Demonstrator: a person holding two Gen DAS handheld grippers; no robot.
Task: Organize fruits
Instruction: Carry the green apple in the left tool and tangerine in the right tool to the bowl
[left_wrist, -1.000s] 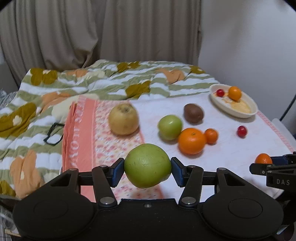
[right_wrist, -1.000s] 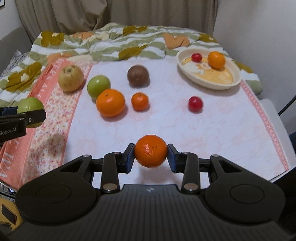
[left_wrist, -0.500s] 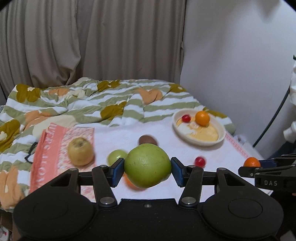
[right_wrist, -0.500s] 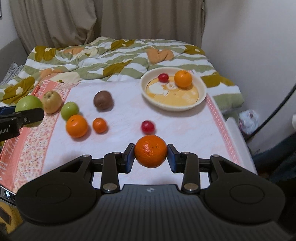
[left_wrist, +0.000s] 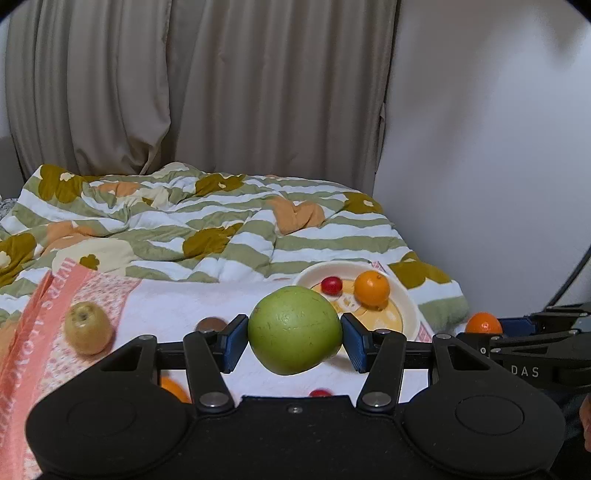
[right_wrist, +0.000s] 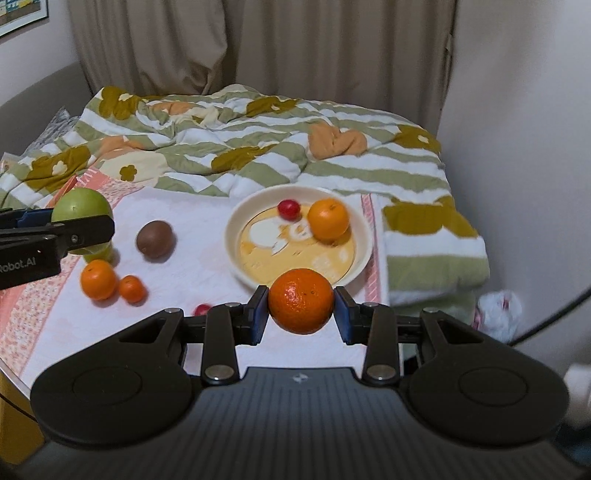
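Observation:
My left gripper (left_wrist: 294, 336) is shut on a large green apple (left_wrist: 294, 330) and holds it in the air before the table. My right gripper (right_wrist: 301, 313) is shut on an orange (right_wrist: 301, 301), raised just in front of the cream bowl (right_wrist: 236, 225). The bowl holds an orange (right_wrist: 328, 218) and a small red fruit (right_wrist: 288, 208). On the white cloth lie a brown kiwi (right_wrist: 154, 239), two oranges (right_wrist: 98, 278), a small red fruit (right_wrist: 202, 308) and a yellow pear (left_wrist: 88, 326).
A striped floral quilt (right_wrist: 258, 147) is bunched behind the cloth. A pink-bordered towel (left_wrist: 33, 332) lies at the left. A white wall (right_wrist: 517, 129) stands close on the right, curtains behind. The table's front edge (right_wrist: 14, 373) is at lower left.
Both grippers have lifted and swung right toward the bowel-side of the table, still holding their fruits. The bowl now sits nearer the centre of both views.

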